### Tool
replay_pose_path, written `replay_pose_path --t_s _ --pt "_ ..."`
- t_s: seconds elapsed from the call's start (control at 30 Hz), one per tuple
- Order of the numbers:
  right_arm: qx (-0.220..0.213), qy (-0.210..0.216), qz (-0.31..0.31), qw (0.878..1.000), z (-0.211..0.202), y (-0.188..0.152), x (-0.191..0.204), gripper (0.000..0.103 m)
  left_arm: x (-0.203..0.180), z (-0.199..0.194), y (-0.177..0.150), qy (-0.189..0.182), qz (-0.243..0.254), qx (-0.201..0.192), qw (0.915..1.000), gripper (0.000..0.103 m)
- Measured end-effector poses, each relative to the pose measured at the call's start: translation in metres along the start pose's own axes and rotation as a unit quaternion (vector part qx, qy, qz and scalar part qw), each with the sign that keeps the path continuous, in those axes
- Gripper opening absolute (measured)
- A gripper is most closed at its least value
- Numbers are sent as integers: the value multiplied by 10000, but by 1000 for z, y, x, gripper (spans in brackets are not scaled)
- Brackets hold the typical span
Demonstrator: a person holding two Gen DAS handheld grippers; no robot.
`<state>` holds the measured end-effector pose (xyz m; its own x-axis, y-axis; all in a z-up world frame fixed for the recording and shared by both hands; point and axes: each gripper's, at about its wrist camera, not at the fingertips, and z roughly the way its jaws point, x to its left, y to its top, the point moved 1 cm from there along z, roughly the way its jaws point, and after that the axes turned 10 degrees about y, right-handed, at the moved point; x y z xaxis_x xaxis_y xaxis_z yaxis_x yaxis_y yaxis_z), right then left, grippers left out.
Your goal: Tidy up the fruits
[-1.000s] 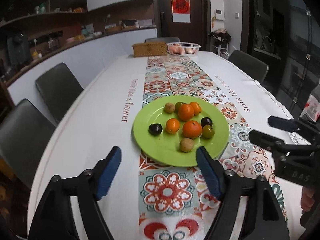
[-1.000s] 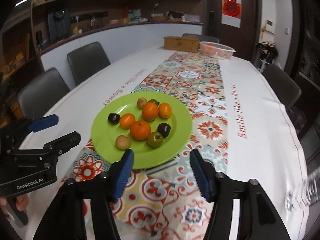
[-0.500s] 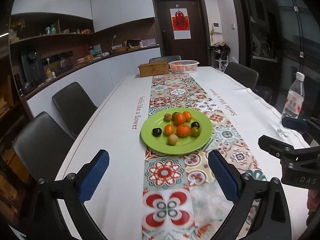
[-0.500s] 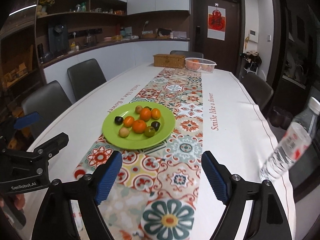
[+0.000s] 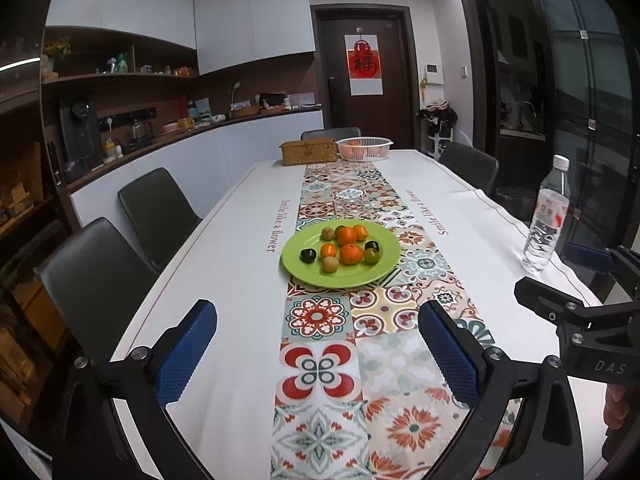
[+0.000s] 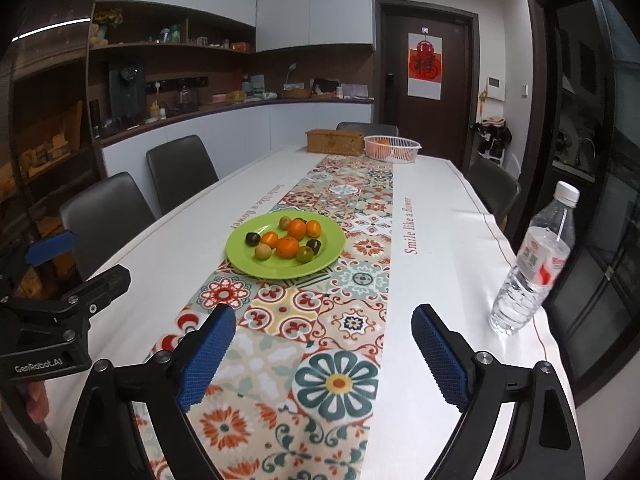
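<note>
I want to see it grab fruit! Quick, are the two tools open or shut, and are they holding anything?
Left black tool with blue pads: open, holding nothing.
Right black tool with blue pads: open, holding nothing.

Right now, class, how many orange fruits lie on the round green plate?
4 on the round green plate: back centre, back right, left-middle, front centre. None looks hidden.

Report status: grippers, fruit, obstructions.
Left gripper open, empty. Right gripper open, empty. Fruits sit on green plate. Water bottle at right edge.

Fruits (image 5: 346,245) on plate (image 5: 304,272); bottle (image 5: 546,216) right.
</note>
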<state>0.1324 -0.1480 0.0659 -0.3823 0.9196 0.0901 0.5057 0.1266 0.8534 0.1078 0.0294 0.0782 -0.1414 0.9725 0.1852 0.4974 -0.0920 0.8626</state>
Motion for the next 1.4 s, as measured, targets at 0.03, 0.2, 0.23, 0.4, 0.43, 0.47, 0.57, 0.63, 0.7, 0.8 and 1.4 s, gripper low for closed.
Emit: replay_pose_path --t_s 0.03,0.2,0.23,0.4,0.43,0.47,0.57,0.63,0.7,0.8,1.4 --pt "-5 11 16 10000 -3 -1 1 90 0 -5 -2 1 -3 -17 10000 103" --pt "-43 47 59 10000 -15 -8 4 90 0 -18 -6 -21 -21 -20 10000 103" --pt "-51 54 62 10000 -17 -9 5 90 -1 -20 -7 -16 -16 -17 10000 103" --pt "-57 22 125 9999 -25 -15 3 90 -4 -25 -10 -72 -30 -26 10000 103" --pt "-51 28 142 9999 -26 -16 2 90 -4 -26 -11 -80 -29 -40 10000 103" --pt "-48 33 161 9999 -27 -16 2 90 -5 -27 -11 -105 -19 -50 9999 103" --pt "-40 78 227 9997 -29 -18 -1 90 -6 -29 -12 -183 -22 -107 9998 103" --pt "-50 74 227 9997 -30 -19 -1 90 -6 -32 -13 -167 -19 -144 9998 103" --pt "-62 47 202 9998 -32 -21 -1 90 -5 -32 -13 -148 -28 -156 9998 103" --pt "-88 12 169 9998 -34 -22 2 90 -4 -33 -14 -145 -39 -143 9998 103" --pt "-46 39 187 9998 -36 -28 1 90 -6 -39 -16 -156 -50 -196 9997 103"
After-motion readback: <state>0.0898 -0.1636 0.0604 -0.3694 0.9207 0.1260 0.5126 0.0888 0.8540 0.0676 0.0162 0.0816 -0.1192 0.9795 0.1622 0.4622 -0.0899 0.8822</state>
